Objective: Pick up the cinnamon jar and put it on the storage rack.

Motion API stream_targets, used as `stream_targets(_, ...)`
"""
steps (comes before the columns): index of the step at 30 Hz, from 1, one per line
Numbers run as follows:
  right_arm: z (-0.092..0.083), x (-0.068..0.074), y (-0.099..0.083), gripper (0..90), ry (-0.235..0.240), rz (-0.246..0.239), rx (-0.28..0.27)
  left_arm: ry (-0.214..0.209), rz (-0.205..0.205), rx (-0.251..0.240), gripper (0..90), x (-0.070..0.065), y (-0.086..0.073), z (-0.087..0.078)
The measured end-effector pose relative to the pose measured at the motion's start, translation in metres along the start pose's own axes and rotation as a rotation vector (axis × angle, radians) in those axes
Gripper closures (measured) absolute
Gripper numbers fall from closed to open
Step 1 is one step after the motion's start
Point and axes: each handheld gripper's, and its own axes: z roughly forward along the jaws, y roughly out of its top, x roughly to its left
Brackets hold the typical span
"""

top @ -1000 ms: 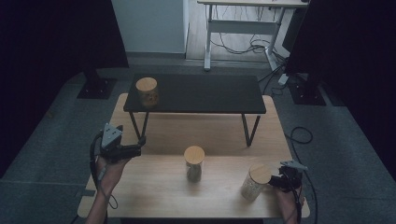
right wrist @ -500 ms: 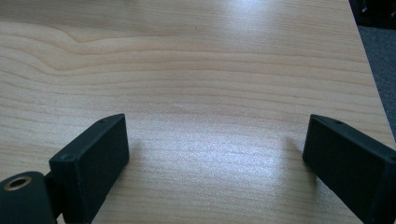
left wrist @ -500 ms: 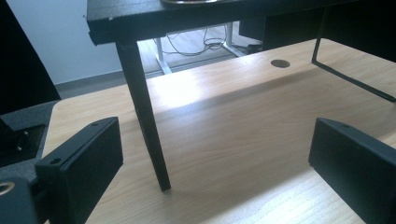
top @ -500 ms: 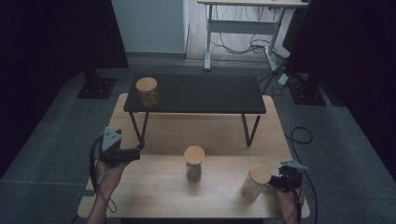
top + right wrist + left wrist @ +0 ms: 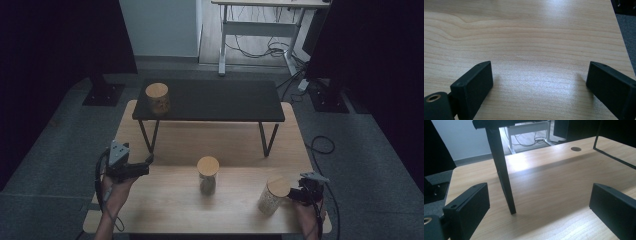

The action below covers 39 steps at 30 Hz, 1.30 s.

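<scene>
Jar (image 5: 271,196) just beside open, empty right gripper (image 5: 299,195); left gripper (image 5: 142,168) open near shelf leg (image 5: 503,175).

Black low shelf (image 5: 220,100) stands on wooden table (image 5: 165,200), lidded jar (image 5: 157,98) at its left end. Second lidded jar (image 5: 207,175) mid-table (contents unclear). White desk frame (image 5: 260,30), floor cables (image 5: 255,50) behind.
</scene>
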Motion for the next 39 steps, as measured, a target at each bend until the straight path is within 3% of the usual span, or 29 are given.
stream_targets(39, 0.0, 0.0, 0.0, 5.5, 0.002, -0.004, 0.002, 0.004, -0.03, 0.067, 2.9, 0.001, -0.033, 0.002)
